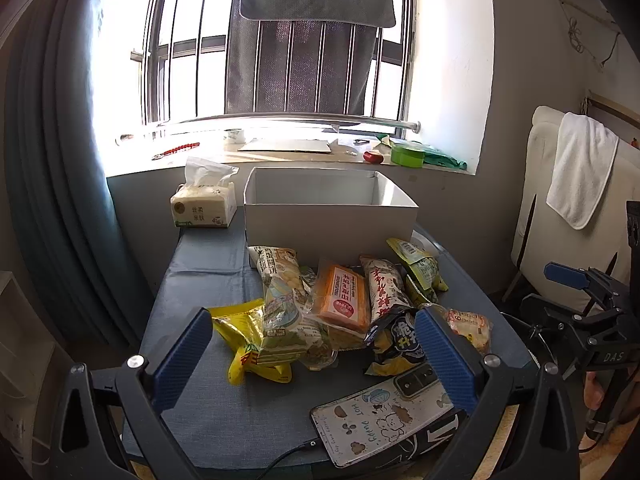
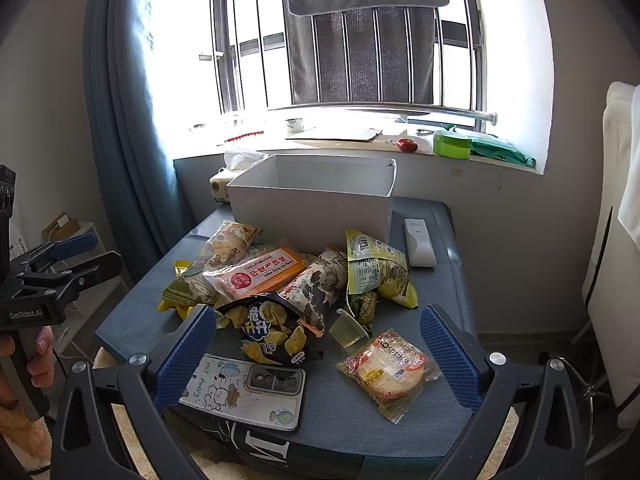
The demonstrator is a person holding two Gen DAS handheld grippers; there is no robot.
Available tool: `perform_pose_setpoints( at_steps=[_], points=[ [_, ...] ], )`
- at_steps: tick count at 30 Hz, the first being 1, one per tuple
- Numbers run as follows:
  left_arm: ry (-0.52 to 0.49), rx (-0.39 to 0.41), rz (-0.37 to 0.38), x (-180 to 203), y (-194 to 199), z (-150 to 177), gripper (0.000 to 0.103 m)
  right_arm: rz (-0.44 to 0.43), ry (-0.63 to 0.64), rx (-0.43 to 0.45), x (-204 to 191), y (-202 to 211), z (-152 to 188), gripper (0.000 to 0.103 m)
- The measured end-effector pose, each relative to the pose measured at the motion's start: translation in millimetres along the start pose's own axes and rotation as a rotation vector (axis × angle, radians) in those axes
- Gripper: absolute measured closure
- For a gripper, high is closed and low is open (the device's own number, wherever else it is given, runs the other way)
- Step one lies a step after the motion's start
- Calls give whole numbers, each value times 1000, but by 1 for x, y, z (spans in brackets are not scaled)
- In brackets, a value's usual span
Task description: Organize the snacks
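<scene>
Both tongs (image 1: 314, 326) (image 2: 318, 328) gape before one white box (image 1: 328, 224).

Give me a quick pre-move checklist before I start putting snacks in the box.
1. Left claw open, nothing held: ok.
2. Right claw open, nothing held: ok.
3. White box open-topped, upright behind the pile: ok.
4. Box contents: floor hidden, cannot tell.
5. Phone with its cable lies right by the black chip bag: not ok, avoid snagging.
6. Rice cracker pack lies apart from the pile, easy first pick: ok.
</scene>
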State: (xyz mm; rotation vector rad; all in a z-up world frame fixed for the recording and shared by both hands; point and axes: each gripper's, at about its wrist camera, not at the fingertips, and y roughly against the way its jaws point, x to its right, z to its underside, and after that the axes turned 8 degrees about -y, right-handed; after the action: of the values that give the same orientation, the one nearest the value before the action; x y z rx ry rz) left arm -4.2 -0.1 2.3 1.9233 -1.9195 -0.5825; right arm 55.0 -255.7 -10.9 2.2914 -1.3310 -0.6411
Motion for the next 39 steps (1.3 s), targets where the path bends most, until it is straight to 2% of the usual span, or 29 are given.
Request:
perform_pose_setpoints(
  at_steps=[11,16,21,27,33,36,39],
  points=[
    [-2,1,-1,0,0,0,0,6,17,-13,2,-6,4,0],
    [1,0,3,-1,0,1,0,13,67,-51,12,-23,7,0],
    [8,0,20,-3,0,4,0,-38,135,-139,32,-54,13,0],
    [23,-15,67,-7,-3,10,0,-40,185,-275,63,-102,29,0],
    [32,-53,81,-11,-10,17,0,12,197,-402,86,-138,44,0],
    [48,-72,86,-15,-16,22,0,19,232,-416,88,-143,56,0],
    [62,-89,83,-18,-21,25,0,-33,170,-417,98,-143,55,3]
  ],
)
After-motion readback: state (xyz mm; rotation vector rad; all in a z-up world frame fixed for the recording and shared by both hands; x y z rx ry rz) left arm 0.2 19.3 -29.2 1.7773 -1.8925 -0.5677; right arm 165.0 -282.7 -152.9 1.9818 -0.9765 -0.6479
